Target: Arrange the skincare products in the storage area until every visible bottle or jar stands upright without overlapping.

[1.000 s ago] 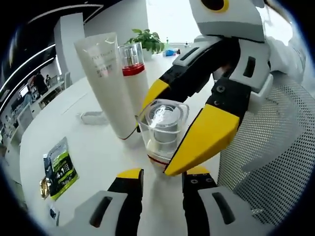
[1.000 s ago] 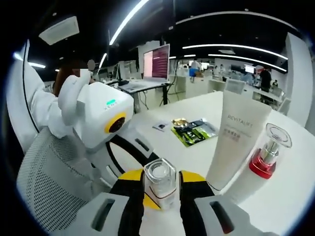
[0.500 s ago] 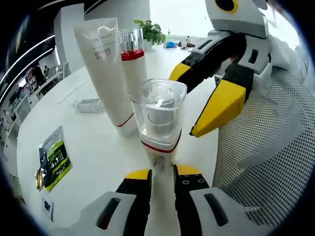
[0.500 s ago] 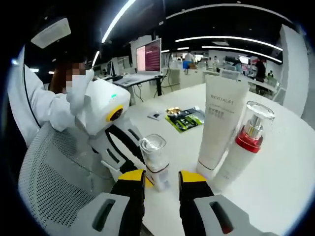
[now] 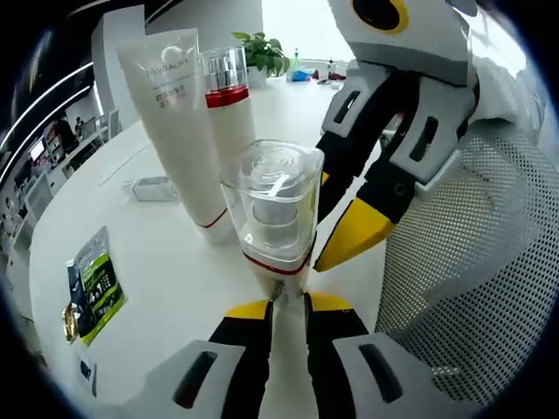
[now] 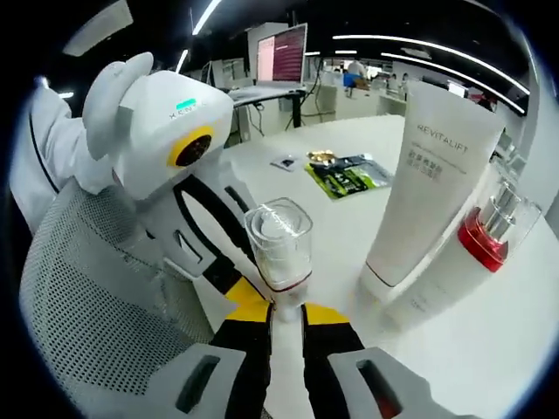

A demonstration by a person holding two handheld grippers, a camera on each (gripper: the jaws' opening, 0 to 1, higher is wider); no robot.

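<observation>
On the white worktop [image 5: 166,262], a small clear-capped pump bottle [image 5: 272,209] stands upright beside a white squeeze tube [image 5: 179,122] and a taller red-collared pump bottle [image 5: 229,109], both also upright and standing close together.

The left gripper [image 5: 286,307] has its fingers nearly pressed together just below the small bottle's base; whether they pinch the base cannot be told. The right gripper [image 6: 286,312] shows the same arrangement in the right gripper view: narrow gap, bottle base [image 6: 286,305] at the fingertips, contact uncertain.

Step in hand, as judged: final seating of the small bottle near the other two. All three products appear upright and non-overlapping, so the task looks close to done.

Next move calls for withdrawing both grippers straight back, without brushing the light, narrow-footed bottle, which would tip easily. A green sachet [image 5: 94,284] lies flat on the worktop, well apart.
</observation>
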